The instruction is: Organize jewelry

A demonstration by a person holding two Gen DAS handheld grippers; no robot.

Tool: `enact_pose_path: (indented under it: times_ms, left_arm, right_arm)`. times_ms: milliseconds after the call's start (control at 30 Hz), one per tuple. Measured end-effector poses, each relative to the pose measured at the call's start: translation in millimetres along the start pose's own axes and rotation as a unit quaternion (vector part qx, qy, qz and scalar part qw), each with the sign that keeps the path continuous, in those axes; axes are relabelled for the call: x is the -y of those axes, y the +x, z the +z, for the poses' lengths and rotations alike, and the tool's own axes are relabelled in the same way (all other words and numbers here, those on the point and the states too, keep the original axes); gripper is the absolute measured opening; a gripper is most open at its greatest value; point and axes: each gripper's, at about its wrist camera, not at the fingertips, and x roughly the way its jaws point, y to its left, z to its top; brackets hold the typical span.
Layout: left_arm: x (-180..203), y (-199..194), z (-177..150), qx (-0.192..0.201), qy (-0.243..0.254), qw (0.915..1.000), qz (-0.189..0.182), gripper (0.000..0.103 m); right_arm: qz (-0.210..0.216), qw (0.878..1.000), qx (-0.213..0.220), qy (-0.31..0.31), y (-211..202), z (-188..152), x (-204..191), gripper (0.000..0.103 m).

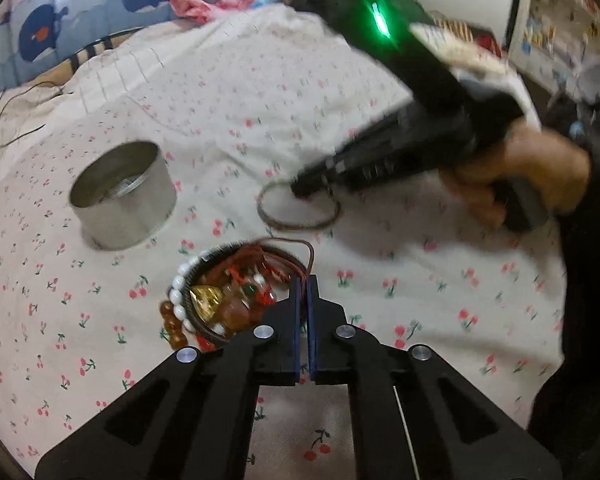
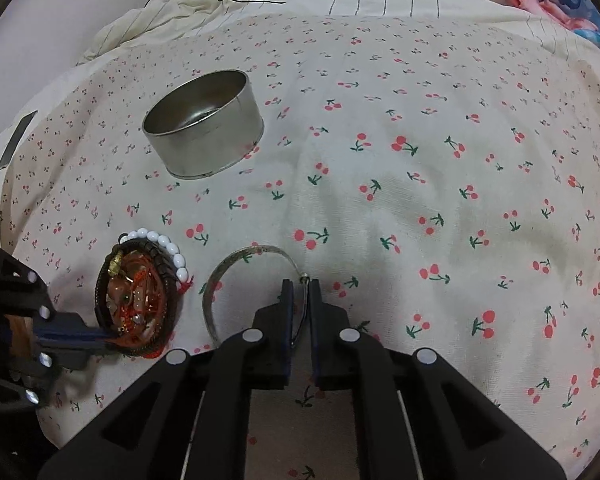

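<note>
Jewelry lies on a bed under a cherry-print sheet, in two lots. One is a tangled heap of bracelets: a dark braided band coiled around red cords and amber pieces, with a white bead string curving along its outer edge. The other is a thin silver bangle, lying flat just beside the heap and apart from it.

The left tongs have their blue-edged pads pressed together at the heap's near rim. In the left wrist view a reddish-brown cord loops up right at the tips; it seems to be pinched between them, though the pads hide the contact. From the right wrist view the same tongs come in low from the side, tips against the braided band.

The right tongs stand over the bangle's near side with the jaws nearly closed. The thin wire of the bangle runs through the narrow gap between the pads, and its small clasp sits just at the tips. In the left wrist view they are blurred, held by a hand, tips down inside the ring.

An open round metal tin stands upright well beyond both lots.
</note>
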Motion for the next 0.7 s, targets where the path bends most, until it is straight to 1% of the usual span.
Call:
enact_pose_path:
  times_ms: [67, 133, 167, 200, 267, 300, 367, 467, 567, 633, 700]
  left_arm:
    - [-12, -10, 4, 0.021, -0.027, 0.9993, -0.010, 0.002]
    - [-27, -22, 8, 0.051, -0.064, 0.9964, -0.023, 0.002]
    - [-35, -29, 9, 0.064, -0.083, 0.9940, -0.032, 0.002]
    - [-45, -37, 11, 0.082, -0.106, 0.9898, -0.047, 0.002]
    - [-55, -45, 16, 0.102, -0.130, 0.9843, -0.061, 0.002]
    - [-63, -52, 20, 0.117, -0.145, 0.9801, -0.070, 0.002]
    - [-74, -61, 27, 0.137, -0.161, 0.9744, -0.076, 0.002]
    - [-89, -70, 41, 0.160, -0.179, 0.9675, -0.079, 0.002]
    - [-100, -72, 53, 0.170, -0.188, 0.9649, -0.071, 0.002]
    - [-110, -68, 59, 0.169, -0.194, 0.9644, -0.061, 0.002]
    - [-122, -62, 64, 0.168, -0.207, 0.9619, -0.061, 0.002]
  right_arm:
    - [0.010, 1.000, 0.003, 0.010, -1, 2, 2, 0.008]
    - [0.019, 1.000, 0.004, 0.017, -1, 3, 4, 0.007]
    - [0.023, 0.999, 0.008, 0.022, -3, 3, 6, 0.006]
    - [0.031, 0.999, 0.012, 0.028, -5, 4, 8, 0.004]
    - [0.044, 0.998, 0.019, 0.038, -8, 6, 9, 0.004]
    - [0.057, 0.997, 0.027, 0.047, -12, 7, 11, 0.004]
    - [0.079, 0.994, 0.041, 0.062, -19, 9, 14, 0.004]
    - [0.121, 0.986, 0.073, 0.087, -33, 14, 19, 0.004]
    - [0.160, 0.976, 0.109, 0.100, -51, 25, 20, 0.004]
    - [0.174, 0.971, 0.133, 0.100, -59, 40, 15, 0.004]
    - [0.179, 0.968, 0.143, 0.099, -62, 51, 11, 0.004]
